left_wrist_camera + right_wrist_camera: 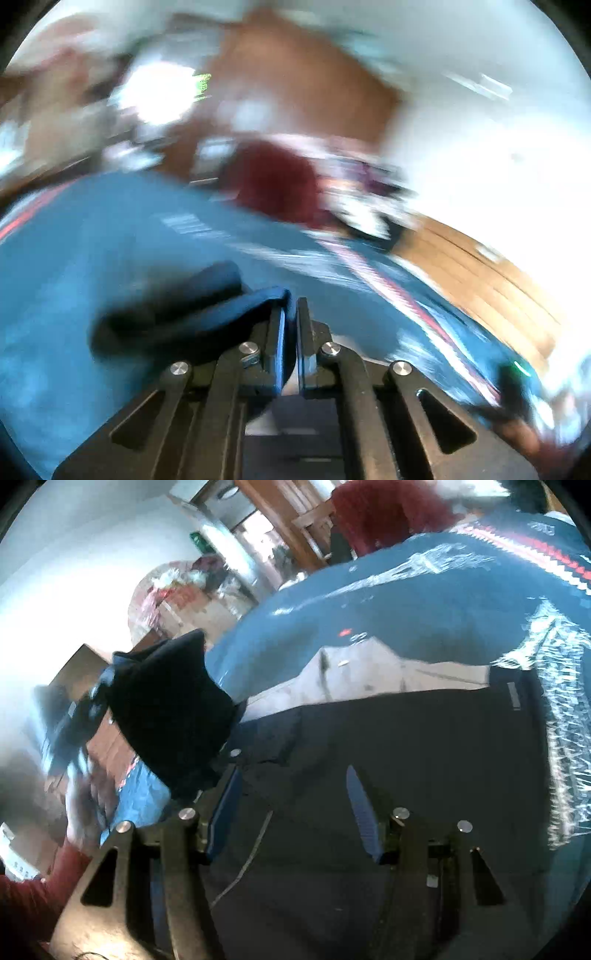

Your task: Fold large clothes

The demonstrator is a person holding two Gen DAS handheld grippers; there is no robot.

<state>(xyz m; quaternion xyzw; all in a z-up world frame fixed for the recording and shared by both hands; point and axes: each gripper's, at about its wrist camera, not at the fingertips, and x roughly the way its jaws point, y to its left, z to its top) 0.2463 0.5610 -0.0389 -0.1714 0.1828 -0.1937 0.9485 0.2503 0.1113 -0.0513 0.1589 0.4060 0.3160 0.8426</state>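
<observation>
Your left gripper (290, 310) has its 2 jaws nearly closed, pinching a dark navy fold of the garment (192, 306), which trails off to its left. Your right gripper (291, 805) stands wide and holds nothing; the dark garment (406, 746) lies directly under and ahead of it on the blue cloth (369, 609), with a bunched corner (166, 709) raised to its left. I judge the right is nearer the flat body.

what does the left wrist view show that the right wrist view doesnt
Only the left wrist view shows the left hand-held gripper shut on a fold of the dark garment. Only the right wrist view shows the right hand-held gripper open above the spread garment, and a red sleeve. Both show the blue patterned cloth underneath.
</observation>
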